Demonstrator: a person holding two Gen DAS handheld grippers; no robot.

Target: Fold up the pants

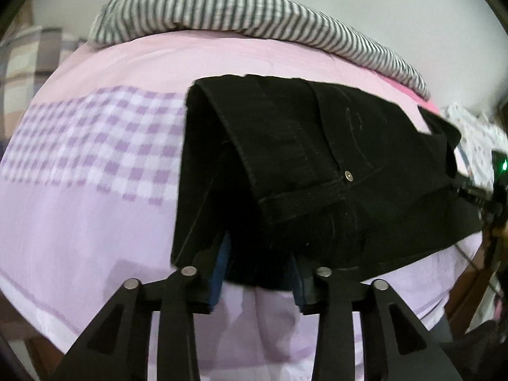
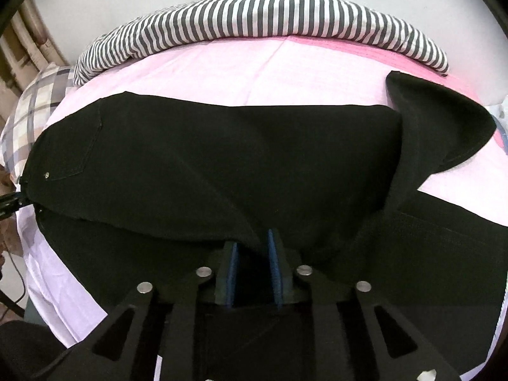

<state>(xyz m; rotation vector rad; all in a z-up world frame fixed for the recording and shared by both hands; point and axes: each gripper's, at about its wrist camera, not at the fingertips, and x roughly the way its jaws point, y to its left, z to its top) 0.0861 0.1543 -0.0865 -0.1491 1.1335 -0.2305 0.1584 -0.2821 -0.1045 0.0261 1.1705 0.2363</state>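
Black pants [image 1: 317, 171] lie partly folded on a pink and lilac bedsheet [image 1: 95, 222]. In the left wrist view my left gripper [image 1: 258, 282] holds the waistband end with a rivet, lifted off the sheet; fabric hangs between its blue pads [image 1: 220, 276], jaws fairly wide. In the right wrist view the pants [image 2: 222, 165] spread across the bed, one leg end curling up at the right [image 2: 438, 120]. My right gripper [image 2: 252, 266] pinches a fold of the fabric between its blue pads [image 2: 273, 270]. The left gripper's tip shows at the far left [image 2: 12, 203].
A grey-and-white striped blanket [image 2: 270, 16] lies along the bed's far edge by a white wall. A plaid pillow [image 2: 35, 111] sits at the left. The sheet has a purple checked band [image 1: 95, 146]. Patterned cloth and the other gripper [image 1: 489, 174] are at the right.
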